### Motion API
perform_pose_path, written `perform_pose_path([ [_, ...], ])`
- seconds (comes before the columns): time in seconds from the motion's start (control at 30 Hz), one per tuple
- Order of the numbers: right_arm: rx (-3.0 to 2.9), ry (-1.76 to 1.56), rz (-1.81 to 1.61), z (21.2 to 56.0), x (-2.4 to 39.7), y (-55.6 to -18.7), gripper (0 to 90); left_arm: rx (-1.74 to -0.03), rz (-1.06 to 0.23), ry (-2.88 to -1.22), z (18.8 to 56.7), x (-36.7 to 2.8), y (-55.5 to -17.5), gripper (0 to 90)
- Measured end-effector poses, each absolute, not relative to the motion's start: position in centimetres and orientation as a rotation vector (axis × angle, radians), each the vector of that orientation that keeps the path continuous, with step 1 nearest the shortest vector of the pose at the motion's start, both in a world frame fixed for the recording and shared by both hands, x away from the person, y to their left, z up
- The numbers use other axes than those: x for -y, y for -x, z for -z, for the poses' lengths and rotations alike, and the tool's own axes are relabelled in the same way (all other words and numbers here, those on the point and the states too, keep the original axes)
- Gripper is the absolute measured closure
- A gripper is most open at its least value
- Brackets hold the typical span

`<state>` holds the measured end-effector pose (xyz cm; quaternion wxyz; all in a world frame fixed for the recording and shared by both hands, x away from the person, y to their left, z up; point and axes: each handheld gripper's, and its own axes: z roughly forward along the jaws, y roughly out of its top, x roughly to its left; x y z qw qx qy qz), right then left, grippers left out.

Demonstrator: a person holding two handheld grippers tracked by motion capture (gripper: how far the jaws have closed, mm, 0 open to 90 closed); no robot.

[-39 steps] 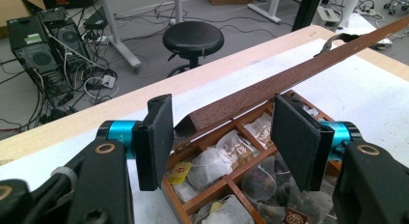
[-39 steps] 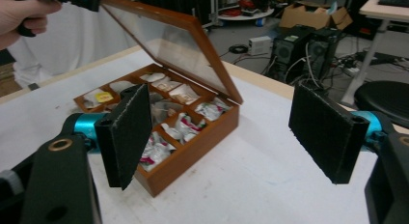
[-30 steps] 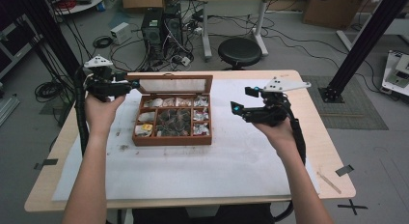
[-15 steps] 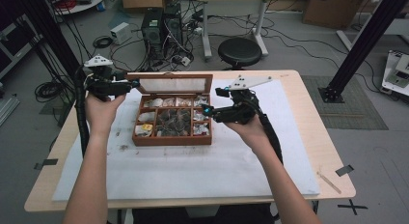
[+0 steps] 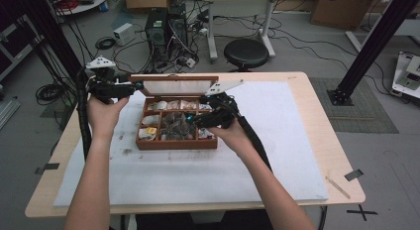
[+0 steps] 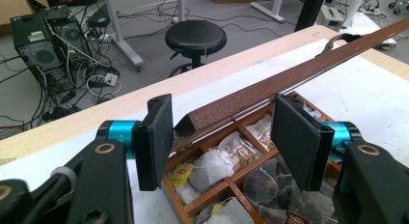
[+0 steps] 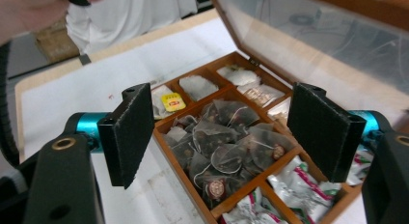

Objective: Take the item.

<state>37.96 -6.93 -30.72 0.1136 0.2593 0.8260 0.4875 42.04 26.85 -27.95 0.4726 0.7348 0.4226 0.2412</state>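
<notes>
The right gripper (image 7: pixel 217 137), jaws spread wide, hangs over the wooden tea box (image 5: pixel 177 143) at the white mat's (image 5: pixel 277 155) far left, above translucent pyramid tea bags (image 7: pixel 226 142). The left gripper (image 6: pixel 222 134), jaws apart, straddles the raised glass-paned lid (image 6: pixel 299 72), seemingly without touching.

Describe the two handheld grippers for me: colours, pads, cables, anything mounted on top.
Both the left gripper and the right gripper have black bodies, flat black rectangular pads and blue metal collars behind them, with brass-coloured rivets on the arms. Each carries a grey three-cornered plate on top and trails a thick black cable. The forearms are bare, no sleeves.
</notes>
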Motion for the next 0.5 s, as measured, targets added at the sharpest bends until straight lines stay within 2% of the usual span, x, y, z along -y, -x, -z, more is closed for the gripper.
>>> perform_pose_path([
  [0.23, -2.470, -0.769, -1.378, 32.3, 4.7, -38.5, 26.4, -1.035, -0.590, -1.797, 27.9, -26.8, -42.0, 41.0],
  [0.3, -2.478, -0.772, -1.373, 32.7, 4.2, -38.7, 29.9, -1.035, -0.590, -1.798, 28.0, -26.8, -42.0, 41.0],
  [0.43, -2.499, -0.790, -1.357, 33.6, 3.3, -39.1, 31.1, -1.036, -0.590, -1.798, 27.9, -26.8, -42.0, 41.0],
  [0.5, -2.511, -0.798, -1.359, 34.1, 3.0, -39.4, 37.1, -1.035, -0.590, -1.799, 27.9, -26.8, -42.0, 41.0],
])
